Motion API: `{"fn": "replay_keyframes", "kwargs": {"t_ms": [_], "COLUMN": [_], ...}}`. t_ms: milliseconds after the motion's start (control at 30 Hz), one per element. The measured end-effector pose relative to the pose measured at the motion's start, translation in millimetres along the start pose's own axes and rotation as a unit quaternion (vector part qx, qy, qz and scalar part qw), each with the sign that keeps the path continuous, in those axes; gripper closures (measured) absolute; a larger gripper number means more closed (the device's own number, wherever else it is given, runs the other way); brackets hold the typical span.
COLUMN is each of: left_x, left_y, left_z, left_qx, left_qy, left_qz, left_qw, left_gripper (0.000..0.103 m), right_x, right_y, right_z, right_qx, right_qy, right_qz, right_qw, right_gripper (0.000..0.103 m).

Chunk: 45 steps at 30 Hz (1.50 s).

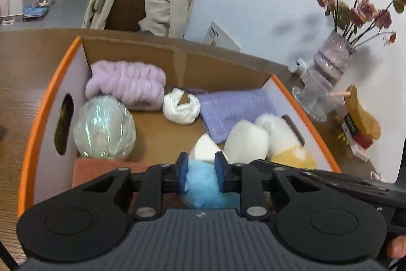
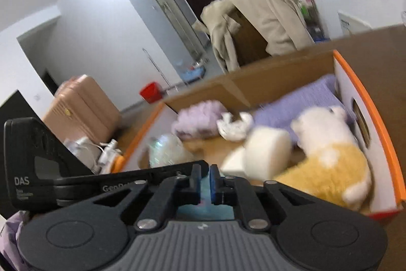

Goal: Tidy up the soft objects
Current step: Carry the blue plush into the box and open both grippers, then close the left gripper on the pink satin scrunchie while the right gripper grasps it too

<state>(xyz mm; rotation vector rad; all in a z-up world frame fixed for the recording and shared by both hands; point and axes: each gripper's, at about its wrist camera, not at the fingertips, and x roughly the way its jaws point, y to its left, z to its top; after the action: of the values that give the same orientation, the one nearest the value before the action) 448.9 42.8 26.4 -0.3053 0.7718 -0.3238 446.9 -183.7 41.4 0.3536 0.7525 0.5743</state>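
In the left wrist view, the left gripper (image 1: 201, 170) clasps a fluffy blue puff (image 1: 203, 191) over the near edge of an orange-rimmed cardboard box (image 1: 45, 103) holding a chunky lilac yarn bundle (image 1: 127, 84), a shiny wrapped ball (image 1: 104, 127), a knotted white bag (image 1: 181, 106), a flat purple towel (image 1: 236, 111), white foam pieces (image 1: 244, 141) and a white-and-yellow plush toy (image 1: 284, 141). In the right wrist view, blurred, the right gripper (image 2: 205, 180) is pinched nearly closed on a thin blue piece (image 2: 205, 188) in front of the same box (image 2: 375, 118), where the plush toy (image 2: 327, 156) lies against the right wall beside the foam pieces (image 2: 264, 151).

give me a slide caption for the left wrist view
Left gripper pinching a blue fluffy ball over a cardboard box of soft objects.
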Motion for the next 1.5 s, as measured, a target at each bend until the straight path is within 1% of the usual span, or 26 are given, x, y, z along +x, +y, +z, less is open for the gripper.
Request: {"fn": "replay_keyframes", "kwargs": {"t_ms": [67, 133, 200, 233, 267, 300, 333, 400, 467, 500, 567, 667, 700, 767, 867, 967, 1067, 1100, 1267, 1367, 1500], "left_x": [0.9, 4.8, 10.6, 11.6, 12.9, 12.3, 7.7, -11.6, -37.6, -52.8, -83.2, -122.7, -132.7, -150.4, -168.4, -175.6, -181.5, -184.1, -183.8, -171.4, -146.0], "left_y": [-1.6, -7.7, -15.8, -17.7, -17.4, -17.9, -18.1, -21.3, -25.2, -27.2, -33.0, -42.8, -44.6, -46.0, -43.3, -39.3, -39.2, -38.0, -47.9, -53.8, -60.7], "left_z": [-1.9, -4.0, -8.9, -10.1, -10.3, -9.7, -10.1, -12.3, -15.7, -19.2, -29.1, -53.0, -62.6, -85.2, -122.6, -150.2, -164.8, -167.6, -169.5, -166.4, -157.7], "left_qx": [0.013, 0.024, 0.038, 0.037, 0.028, 0.024, 0.027, 0.042, 0.055, 0.06, 0.075, 0.095, 0.097, 0.09, 0.067, 0.061, 0.064, 0.062, 0.071, 0.078, 0.089], "left_qy": [-0.006, -0.003, 0.003, -0.003, -0.003, 0.003, 0.0, -0.02, -0.042, -0.053, -0.072, -0.096, -0.1, -0.102, -0.09, -0.067, -0.059, -0.059, -0.063, -0.057, -0.038], "left_qz": [0.004, 0.005, 0.004, 0.003, 0.008, 0.014, 0.015, 0.02, 0.024, 0.025, 0.034, 0.051, 0.053, 0.047, 0.04, 0.047, 0.067, 0.069, 0.055, 0.049, 0.048], "left_qw": [0.9999, 0.9997, 0.9993, 0.9993, 0.9996, 0.9996, 0.9995, 0.9987, 0.9973, 0.9965, 0.9939, 0.9895, 0.9888, 0.9896, 0.9928, 0.9948, 0.9939, 0.9939, 0.9939, 0.9941, 0.9942], "left_gripper": [0.08, 0.08, 0.079, 0.077, 0.072, 0.07, 0.07, 0.068, 0.064, 0.061, 0.061, 0.056, 0.054, 0.054, 0.051, 0.051, 0.051, 0.05, 0.049, 0.049, 0.049], "right_x": [-2.7, -7.9, -19.0, -24.3, -31.7, -39.7, -50.1, -69.1, -87.6, -97.3, -115.0, -136.4, -141.3, -148.8, -155.7, -160.2, -160.2, -161.7, -170.2, -167.6, -152.7], "right_y": [-5.0, -6.1, -4.7, -3.8, -1.7, -0.9, 1.2, 4.4, 9.2, 11.7, 17.4, 25.4, 27.9, 32.8, 40.1, 40.6, 41.5, 42.2, 32.7, 21.7, 5.0], "right_z": [-7.3, -9.5, -9.9, -9.4, -8.6, -7.8, -8.9, -10.1, -16.2, -20.0, -29.7, -51.8, -60.9, -81.7, -117.8, -152.4, -173.0, -175.3, -178.7, -173.7, -160.1], "right_qx": [-0.006, -0.014, -0.025, -0.03, -0.036, -0.039, -0.042, -0.052, -0.062, -0.066, -0.07, -0.068, -0.066, -0.059, -0.051, -0.026, -0.029, -0.03, -0.022, -0.021, -0.023], "right_qy": [-0.002, -0.013, -0.03, -0.04, -0.052, -0.061, -0.072, -0.083, -0.089, -0.092, -0.101, -0.111, -0.111, -0.105, -0.091, -0.076, -0.057, -0.058, -0.085, -0.099, -0.1], "right_qz": [-0.012, -0.031, -0.043, -0.05, -0.059, -0.066, -0.073, -0.078, -0.077, -0.076, -0.077, -0.069, -0.067, -0.063, -0.06, -0.045, -0.051, -0.058, -0.089, -0.118, -0.136], "right_qw": [1.0, 0.999, 0.998, 0.997, 0.996, 0.995, 0.994, 0.992, 0.991, 0.991, 0.989, 0.989, 0.989, 0.991, 0.993, 0.996, 0.997, 0.996, 0.992, 0.988, 0.985], "right_gripper": [0.093, 0.091, 0.084, 0.083, 0.081, 0.078, 0.076, 0.068, 0.063, 0.062, 0.06, 0.057, 0.056, 0.054, 0.054, 0.053, 0.053, 0.053, 0.053, 0.054, 0.055]}}
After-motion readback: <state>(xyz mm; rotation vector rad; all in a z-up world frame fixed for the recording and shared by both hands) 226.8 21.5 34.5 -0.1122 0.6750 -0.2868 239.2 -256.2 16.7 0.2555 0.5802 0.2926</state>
